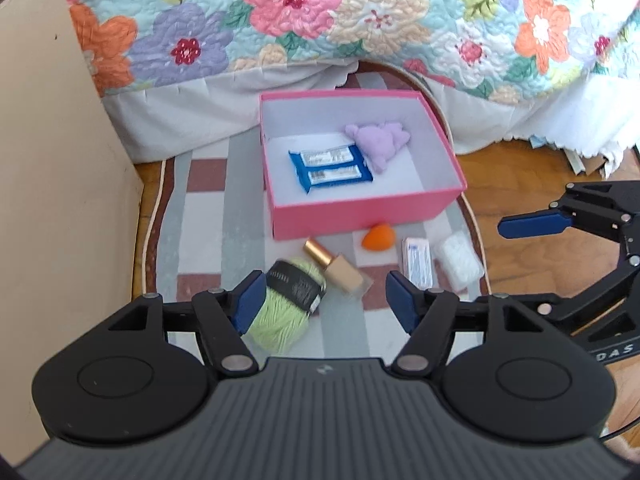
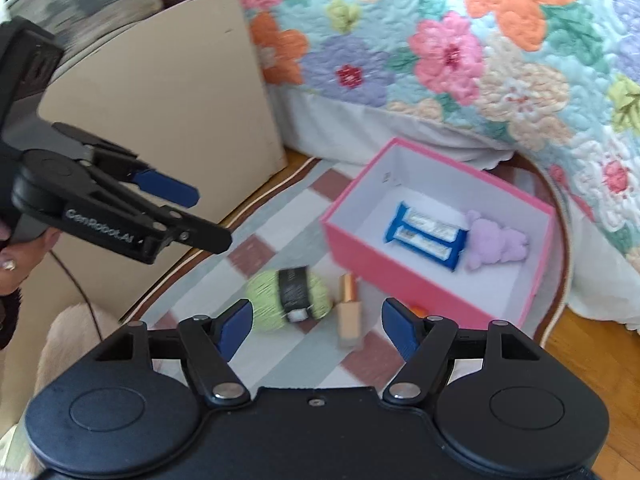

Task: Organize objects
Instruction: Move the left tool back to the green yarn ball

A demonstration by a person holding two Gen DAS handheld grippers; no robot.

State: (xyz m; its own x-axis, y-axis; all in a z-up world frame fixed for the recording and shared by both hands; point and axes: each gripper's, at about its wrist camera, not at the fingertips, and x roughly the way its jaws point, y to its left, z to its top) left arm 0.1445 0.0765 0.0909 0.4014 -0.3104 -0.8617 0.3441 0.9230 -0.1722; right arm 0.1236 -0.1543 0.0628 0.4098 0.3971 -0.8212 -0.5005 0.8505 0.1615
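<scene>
A pink box (image 1: 360, 210) stands on a checked rug and holds two blue wrapped bars (image 1: 330, 168) and a purple plush (image 1: 380, 140). In front of it lie an orange sponge (image 1: 378, 237), a beige bottle with a gold cap (image 1: 336, 266), a green yarn ball (image 1: 286, 300), a white packet (image 1: 418, 266) and a white padded pack (image 1: 458, 260). My left gripper (image 1: 324, 304) hovers open above the yarn and bottle, holding nothing. My right gripper (image 2: 316, 324) is open and empty too, above the yarn (image 2: 288, 296) and bottle (image 2: 349, 316), near the box (image 2: 400, 280).
A bed with a floral quilt (image 1: 320, 20) hangs over the far side of the rug (image 1: 208, 208). A tall beige panel (image 1: 52, 160) stands at the left. Wooden floor (image 1: 520, 176) shows on the right. A person's hand (image 2: 16, 256) holds the left gripper.
</scene>
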